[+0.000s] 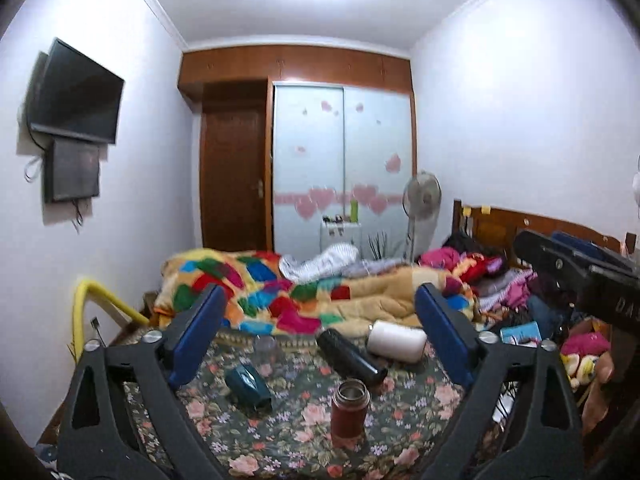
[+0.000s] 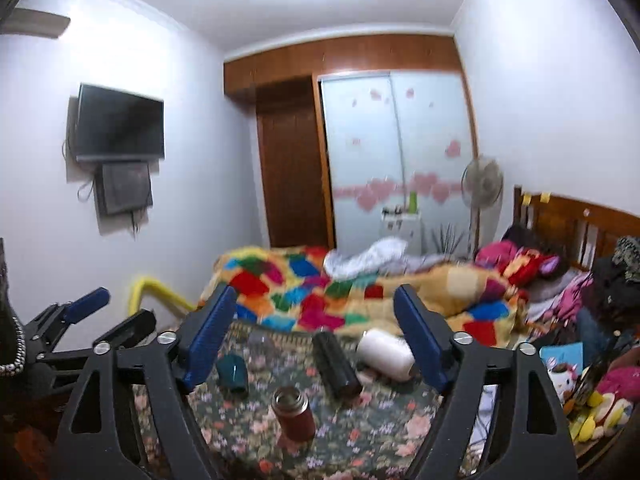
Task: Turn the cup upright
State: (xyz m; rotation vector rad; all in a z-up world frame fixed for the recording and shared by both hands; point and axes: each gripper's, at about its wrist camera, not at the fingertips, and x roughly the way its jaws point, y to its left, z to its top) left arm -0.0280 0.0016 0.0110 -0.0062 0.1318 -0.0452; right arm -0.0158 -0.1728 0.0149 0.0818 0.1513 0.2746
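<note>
Floral bedspread carries everything: white cup, black flask and teal cup lie toppled, red flask upright. I hold left gripper and right gripper wide, empty, choosing.

Bedroom clutter around a floral bed

A patchwork quilt lies bunched on the bed; a TV hangs on the left wall, a fan stands by the wardrobe, a green bottle on a white cabinet.
</note>
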